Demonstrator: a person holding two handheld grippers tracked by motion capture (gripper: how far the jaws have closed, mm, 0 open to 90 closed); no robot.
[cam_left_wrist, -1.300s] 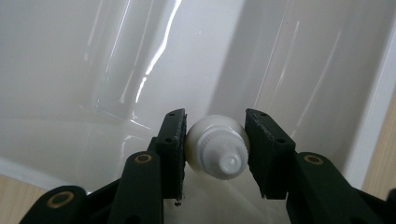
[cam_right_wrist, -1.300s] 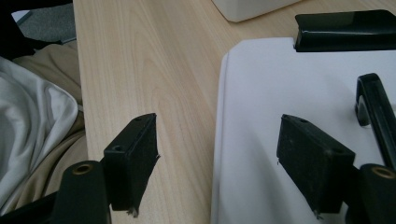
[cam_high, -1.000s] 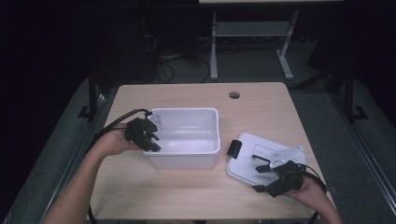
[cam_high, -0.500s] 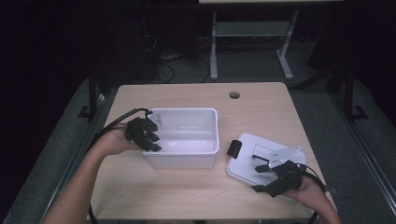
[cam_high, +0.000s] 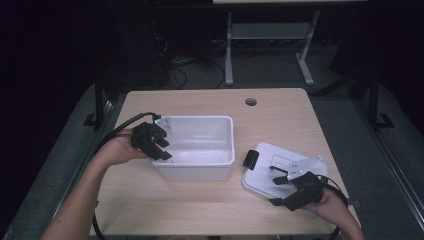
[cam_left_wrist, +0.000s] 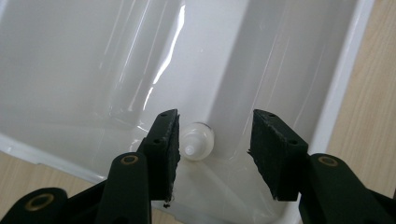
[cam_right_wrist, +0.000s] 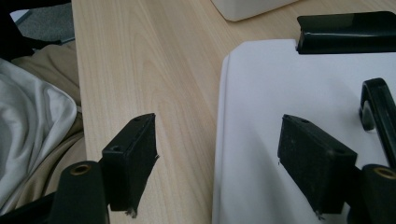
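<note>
left gripper: jaws apart over white rectangular plastic bin; right gripper: jaws apart astride edge of white plastic lid

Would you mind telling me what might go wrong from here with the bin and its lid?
The left gripper hangs open over the bin's left wall, jaws either side of a small white knob inside; closing off-centre could let it slip. The right gripper is open astride the lid's near edge, one jaw over bare table; a shallow bite there might tilt or drop the lid. The lid's black latch could also snag.
</note>
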